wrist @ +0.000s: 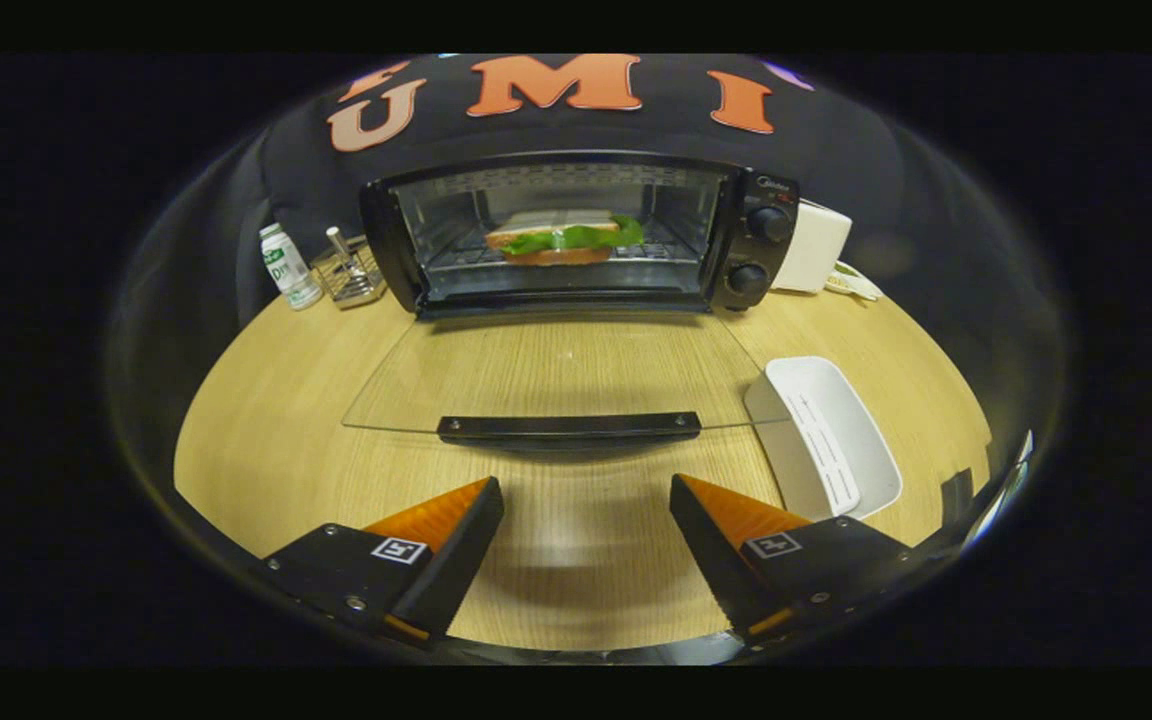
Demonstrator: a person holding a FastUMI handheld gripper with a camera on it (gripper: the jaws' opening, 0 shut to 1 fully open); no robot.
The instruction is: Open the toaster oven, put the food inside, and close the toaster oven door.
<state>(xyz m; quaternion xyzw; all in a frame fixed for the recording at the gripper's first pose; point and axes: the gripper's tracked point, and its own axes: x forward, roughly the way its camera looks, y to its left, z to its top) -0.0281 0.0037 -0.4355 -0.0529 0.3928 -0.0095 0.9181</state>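
Sandwich [564,238] already sits on the toaster oven [576,235] rack, so the gripper [586,515] hangs open and empty just short of the dropped door's handle [568,428], probably to flip it shut.

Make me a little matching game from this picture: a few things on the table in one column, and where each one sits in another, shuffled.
Things:
1. sandwich
2. tray
3. bottle
4. door handle

Places:
A. left of the oven, by a wire rack
B. just ahead of the open tool
C. on the grill inside the oven
D. on the table, right of the lowered glass door

Pairs: 1-C, 2-D, 3-A, 4-B
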